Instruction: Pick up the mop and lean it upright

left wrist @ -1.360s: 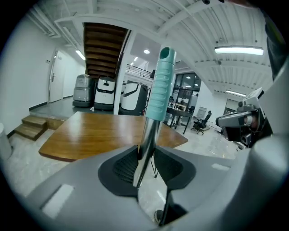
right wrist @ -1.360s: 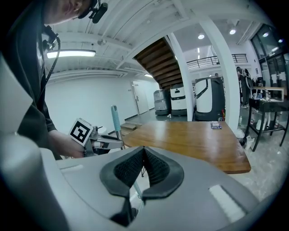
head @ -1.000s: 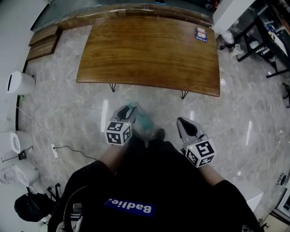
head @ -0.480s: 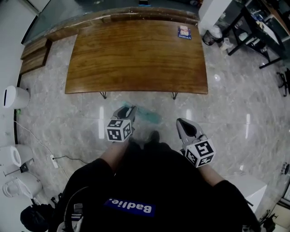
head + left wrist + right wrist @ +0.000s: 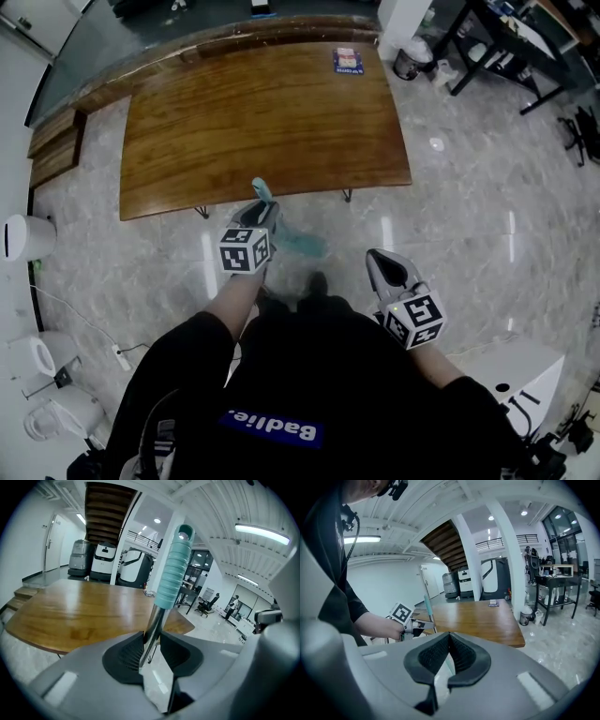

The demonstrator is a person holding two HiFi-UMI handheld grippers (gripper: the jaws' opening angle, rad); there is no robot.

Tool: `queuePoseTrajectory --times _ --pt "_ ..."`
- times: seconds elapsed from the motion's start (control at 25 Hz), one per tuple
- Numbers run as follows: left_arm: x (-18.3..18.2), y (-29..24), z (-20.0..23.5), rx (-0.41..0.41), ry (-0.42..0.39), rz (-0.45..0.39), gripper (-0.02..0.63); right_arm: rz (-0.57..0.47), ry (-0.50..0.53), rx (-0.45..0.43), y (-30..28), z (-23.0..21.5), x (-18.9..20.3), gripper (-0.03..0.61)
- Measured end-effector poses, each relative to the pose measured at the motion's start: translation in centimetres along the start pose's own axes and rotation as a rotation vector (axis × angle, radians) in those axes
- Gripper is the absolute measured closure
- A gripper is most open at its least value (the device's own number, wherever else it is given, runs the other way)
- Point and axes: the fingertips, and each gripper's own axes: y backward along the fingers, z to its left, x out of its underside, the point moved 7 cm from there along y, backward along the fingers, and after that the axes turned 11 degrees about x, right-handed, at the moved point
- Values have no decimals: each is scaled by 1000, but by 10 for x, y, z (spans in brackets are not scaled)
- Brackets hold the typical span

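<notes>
The mop has a metal shaft with a ribbed teal grip [image 5: 173, 569] at its top end; its teal head [image 5: 302, 244] hangs low over the floor by my feet. My left gripper [image 5: 258, 208] [image 5: 151, 641] holds the shaft just below the grip, its jaws closing with both pads on the metal. The handle stands nearly upright, and its tip [image 5: 262, 190] reaches the near edge of the wooden table [image 5: 262, 122]. My right gripper [image 5: 380, 258] [image 5: 449, 637] hangs to the right with its pads together and nothing between them. In its view the mop handle [image 5: 428, 606] rises from the left gripper [image 5: 419, 626].
A small booklet [image 5: 346, 60] lies on the table's far right. White bins [image 5: 23, 236] and a floor cable [image 5: 84, 319] are at the left, wooden steps [image 5: 52, 150] at the far left. A white box [image 5: 511, 370] stands at the lower right, black desk frames [image 5: 487, 37] at the upper right.
My left gripper has moved up and toward the table with the mop, and the teal grip now shows over the table's edge. The right gripper has stayed put.
</notes>
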Motion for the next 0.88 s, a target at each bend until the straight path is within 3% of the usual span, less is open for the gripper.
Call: queuePoseTrajectory --times 0.88 --pt "-25 -33 25 -33 -58 9 494 17 -22 51 1 -2 6 574"
